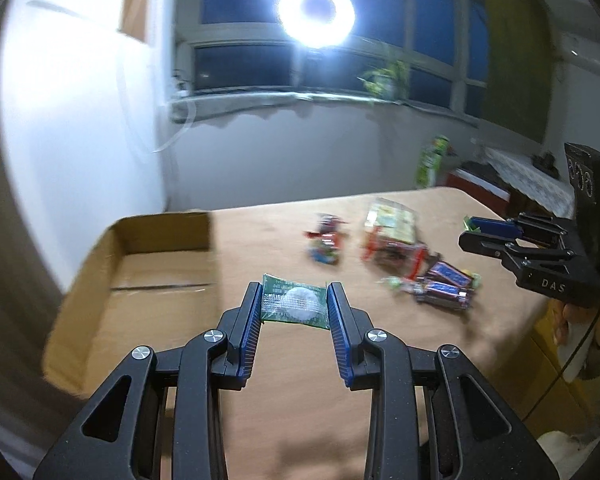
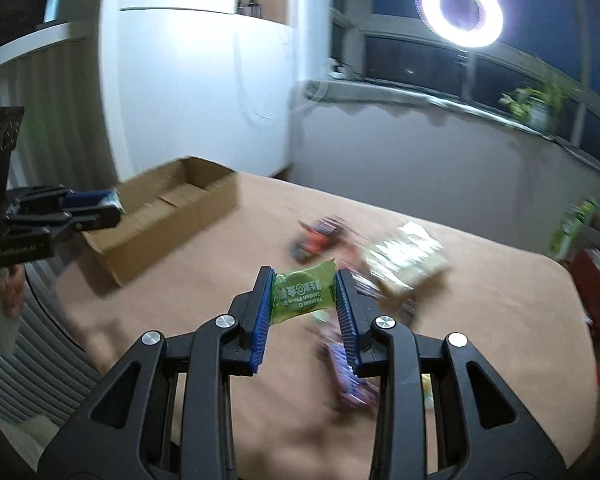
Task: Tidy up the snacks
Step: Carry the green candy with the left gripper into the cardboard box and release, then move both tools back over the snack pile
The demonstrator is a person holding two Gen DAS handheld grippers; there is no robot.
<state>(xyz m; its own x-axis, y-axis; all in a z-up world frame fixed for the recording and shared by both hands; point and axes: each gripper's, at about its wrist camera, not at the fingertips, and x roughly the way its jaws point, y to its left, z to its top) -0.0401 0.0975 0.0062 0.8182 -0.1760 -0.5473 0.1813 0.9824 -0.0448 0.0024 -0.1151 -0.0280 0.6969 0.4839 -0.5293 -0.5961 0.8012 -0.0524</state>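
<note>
Snacks lie scattered on the tan counter [image 1: 340, 360], and each gripper carries one lifted clear of it. Left gripper [image 1: 294, 304] has its jaws pinching a dark green sachet [image 1: 293, 300] with a pale round disc showing through its clear face; the sachet is held flat between the blue pads, just to the right of the open cardboard box [image 1: 160, 264]. Right gripper [image 2: 305, 294] has its jaws pinching a light green plum candy packet [image 2: 303, 294] by its sides, well to the right of the box [image 2: 168, 216].

Farther right of the box, the remaining snacks rest on the counter: a small red and blue cluster [image 1: 324, 240], a clear bag of yellowish pieces with red trim [image 1: 392, 232], and purple wrapped bars [image 1: 448, 280] nearest the counter's right edge. All are blurred. The box stands at the counter's left end, its flaps open, interior bare cardboard. A ring light [image 1: 317, 14] glares above the windowsill beyond the counter.
</note>
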